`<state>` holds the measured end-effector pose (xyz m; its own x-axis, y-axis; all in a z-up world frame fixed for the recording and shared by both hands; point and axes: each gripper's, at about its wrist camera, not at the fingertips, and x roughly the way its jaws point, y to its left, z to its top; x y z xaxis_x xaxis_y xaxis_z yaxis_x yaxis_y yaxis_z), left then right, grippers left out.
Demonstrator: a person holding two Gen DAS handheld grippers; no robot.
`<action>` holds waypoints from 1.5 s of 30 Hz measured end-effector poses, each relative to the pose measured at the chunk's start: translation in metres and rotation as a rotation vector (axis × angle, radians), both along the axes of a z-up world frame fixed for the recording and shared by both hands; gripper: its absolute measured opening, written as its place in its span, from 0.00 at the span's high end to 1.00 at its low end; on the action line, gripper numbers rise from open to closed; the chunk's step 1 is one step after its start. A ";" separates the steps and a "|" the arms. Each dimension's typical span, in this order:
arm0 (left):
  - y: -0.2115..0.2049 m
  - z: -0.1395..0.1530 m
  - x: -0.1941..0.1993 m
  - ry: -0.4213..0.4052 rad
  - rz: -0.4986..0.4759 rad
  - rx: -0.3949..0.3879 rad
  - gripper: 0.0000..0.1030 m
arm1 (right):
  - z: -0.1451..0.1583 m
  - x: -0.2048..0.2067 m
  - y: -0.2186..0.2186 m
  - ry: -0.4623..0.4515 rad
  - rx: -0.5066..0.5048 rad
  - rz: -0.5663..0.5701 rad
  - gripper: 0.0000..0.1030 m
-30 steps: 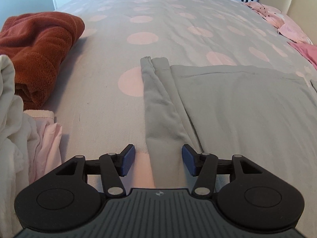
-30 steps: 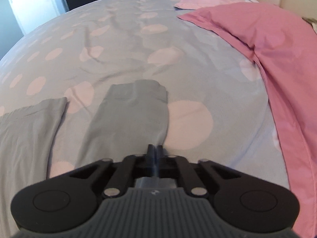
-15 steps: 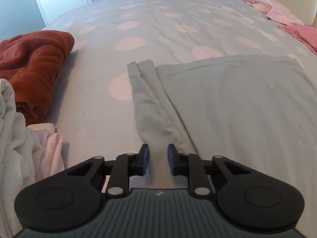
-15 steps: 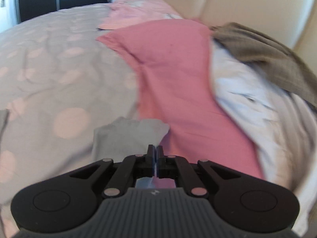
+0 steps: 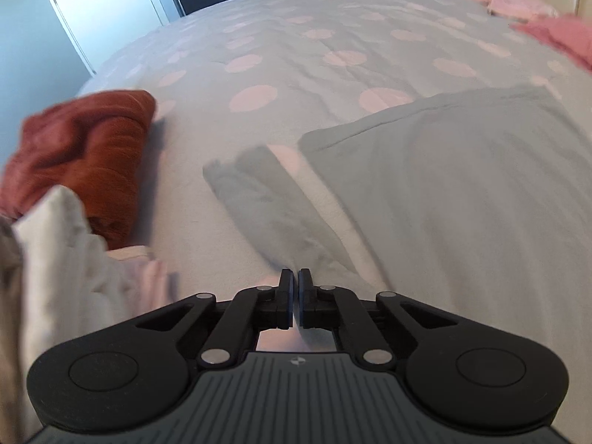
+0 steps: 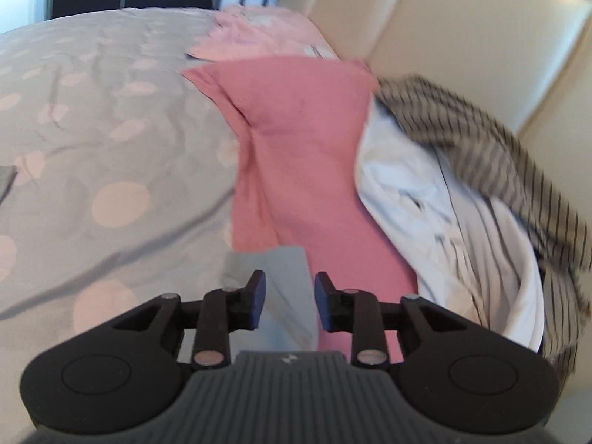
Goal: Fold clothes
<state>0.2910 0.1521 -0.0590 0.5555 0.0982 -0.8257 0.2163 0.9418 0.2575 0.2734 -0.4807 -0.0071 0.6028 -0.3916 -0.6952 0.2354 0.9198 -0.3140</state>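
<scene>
2 grippers here, and they're doing different things. Over on the left side, the left gripper (image 5: 295, 277) has its jaws pinched together on the near end of the grey sleeve (image 5: 266, 199), which runs away from it across the spotted duvet (image 5: 296, 55). Just right of that sleeve, the main body of the grey top (image 5: 462, 192) lies flat on the bed. To the left sit a rust towel (image 5: 85, 148) and a pile of white laundry (image 5: 55, 259).

Meanwhile the right gripper (image 6: 289, 288) has its jaws spread apart, with another grey sleeve end (image 6: 292, 281) lying loose between them, not clamped. That bit rests at the edge of a pink sheet (image 6: 296, 129). A white shirt (image 6: 425, 199) and a striped garment (image 6: 481, 137) are bunched up to the right, against the cream headboard (image 6: 444, 37).
</scene>
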 end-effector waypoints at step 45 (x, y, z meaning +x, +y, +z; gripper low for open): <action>0.022 -0.065 0.125 -0.176 0.159 -0.610 0.96 | -0.112 0.199 0.183 -0.044 0.868 0.224 0.95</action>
<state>0.4157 0.1743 -0.1236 0.7045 -0.2672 -0.6575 0.0655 0.9470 -0.3146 0.4720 -0.2973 -0.1192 0.6349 0.3911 -0.6663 0.0171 0.8551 0.5183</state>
